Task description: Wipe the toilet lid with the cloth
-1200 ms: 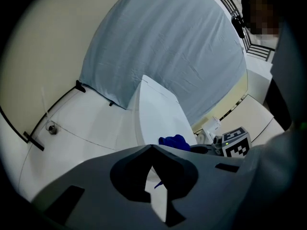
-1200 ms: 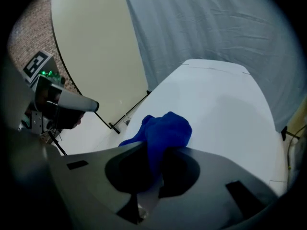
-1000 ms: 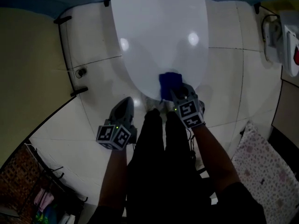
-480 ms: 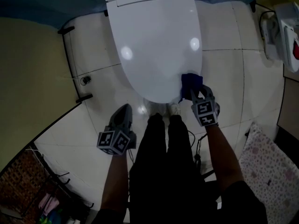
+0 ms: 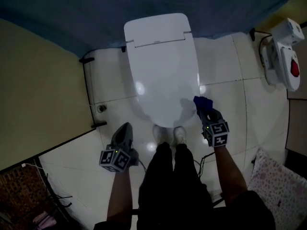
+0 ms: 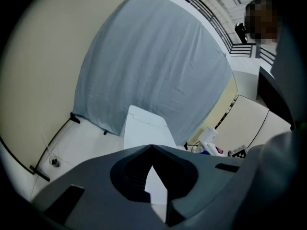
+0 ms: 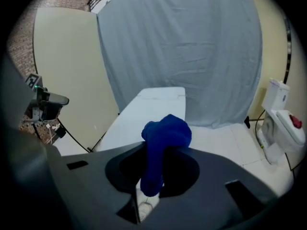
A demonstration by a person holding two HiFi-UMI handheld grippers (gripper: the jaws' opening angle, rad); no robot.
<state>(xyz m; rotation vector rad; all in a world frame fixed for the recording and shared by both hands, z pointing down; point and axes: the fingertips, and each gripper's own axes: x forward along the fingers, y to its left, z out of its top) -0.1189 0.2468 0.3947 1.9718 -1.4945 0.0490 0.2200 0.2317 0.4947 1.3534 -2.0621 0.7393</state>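
The white toilet lid (image 5: 163, 71) lies closed in the middle of the head view, long axis pointing away from me. My right gripper (image 5: 203, 110) is shut on a bunched blue cloth (image 5: 201, 102), held at the lid's front right rim, just beside its edge. In the right gripper view the blue cloth (image 7: 165, 137) bulges up between the jaws of my right gripper (image 7: 160, 150), with the lid (image 7: 148, 111) beyond. My left gripper (image 5: 123, 132) hangs over the floor tiles left of the lid's front. Its jaws meet with nothing between them, and the left gripper (image 6: 151, 147) points at the lid (image 6: 144, 128).
A grey-blue curtain (image 5: 144, 1) hangs behind the toilet. A beige panel (image 5: 38, 90) stands at the left, with a black pipe (image 5: 88, 92) along its foot. A small white fixture with a red part (image 5: 282, 61) sits at the right. My shoes (image 5: 166, 135) stand before the bowl.
My right gripper carried the blue cloth from the lid's front edge round to its right rim. The head view pulled back. The left gripper stayed low at the left.
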